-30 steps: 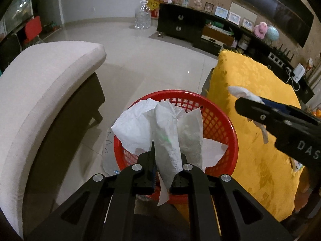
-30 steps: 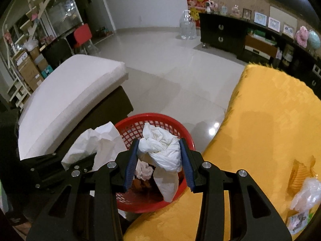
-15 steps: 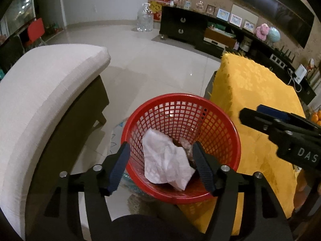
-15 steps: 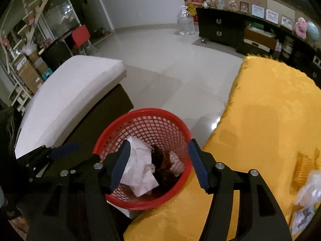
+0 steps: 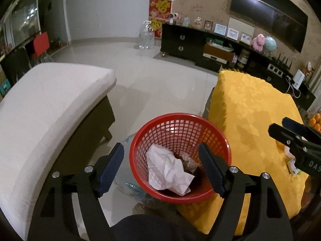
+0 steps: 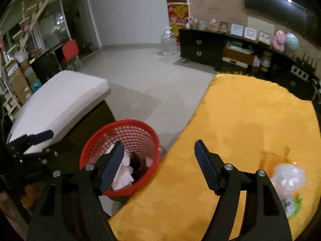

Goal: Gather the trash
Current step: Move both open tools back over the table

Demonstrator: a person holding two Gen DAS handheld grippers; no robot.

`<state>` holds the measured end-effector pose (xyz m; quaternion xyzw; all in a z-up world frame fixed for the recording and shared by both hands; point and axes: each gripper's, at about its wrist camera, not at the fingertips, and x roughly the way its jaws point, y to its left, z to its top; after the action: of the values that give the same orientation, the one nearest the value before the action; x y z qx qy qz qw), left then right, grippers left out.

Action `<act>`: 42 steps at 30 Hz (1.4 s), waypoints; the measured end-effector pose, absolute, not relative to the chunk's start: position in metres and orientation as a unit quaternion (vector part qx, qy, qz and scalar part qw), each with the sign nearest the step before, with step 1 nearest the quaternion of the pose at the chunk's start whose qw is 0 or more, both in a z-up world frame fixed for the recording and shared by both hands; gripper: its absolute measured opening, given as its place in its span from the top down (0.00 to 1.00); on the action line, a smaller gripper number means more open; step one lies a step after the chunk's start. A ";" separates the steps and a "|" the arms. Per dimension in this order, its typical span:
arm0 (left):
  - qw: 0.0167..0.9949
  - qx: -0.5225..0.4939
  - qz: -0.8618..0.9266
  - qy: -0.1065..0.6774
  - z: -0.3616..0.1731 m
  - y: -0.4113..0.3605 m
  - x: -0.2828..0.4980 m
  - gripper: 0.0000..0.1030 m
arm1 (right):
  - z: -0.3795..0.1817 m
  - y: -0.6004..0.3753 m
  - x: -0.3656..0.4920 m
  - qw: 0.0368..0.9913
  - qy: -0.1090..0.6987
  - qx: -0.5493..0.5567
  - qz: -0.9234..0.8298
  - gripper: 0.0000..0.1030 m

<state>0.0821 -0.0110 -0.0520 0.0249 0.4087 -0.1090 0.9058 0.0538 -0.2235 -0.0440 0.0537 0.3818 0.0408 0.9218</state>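
From the left wrist, the left gripper (image 5: pixel 161 165) has just been opening and stands wide with nothing between its jaws, above a red mesh basket (image 5: pixel 176 126) on the floor beside the yellow-clothed table (image 5: pixel 254 108); a crumpled white sheet of paper (image 5: pixel 167 169) lies in the basket against brownish scraps. From the right wrist, the right gripper (image 6: pixel 158 161) has likewise just been opening and grips nothing, hanging over the table edge by the basket (image 6: pixel 128 128), with a crinkled clear plastic wrapper (image 6: pixel 289 177) and an orange mesh piece (image 6: pixel 272 156) lying on the cloth.
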 end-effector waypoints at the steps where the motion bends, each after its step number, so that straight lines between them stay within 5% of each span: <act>1: 0.906 0.027 -0.112 0.406 -0.050 -0.014 0.080 0.28 | -0.043 -0.229 0.047 0.924 0.378 0.053 0.033 0.32; 42: 0.833 0.179 -0.349 0.390 -0.066 -0.250 0.022 0.22 | -0.106 -0.444 -0.136 0.877 0.368 0.160 -0.266 0.28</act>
<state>0.0220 -0.2498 -0.0660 0.1794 0.3896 -0.3489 0.8333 -0.1361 -0.4442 -0.1063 0.1603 0.3677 -0.2660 0.8766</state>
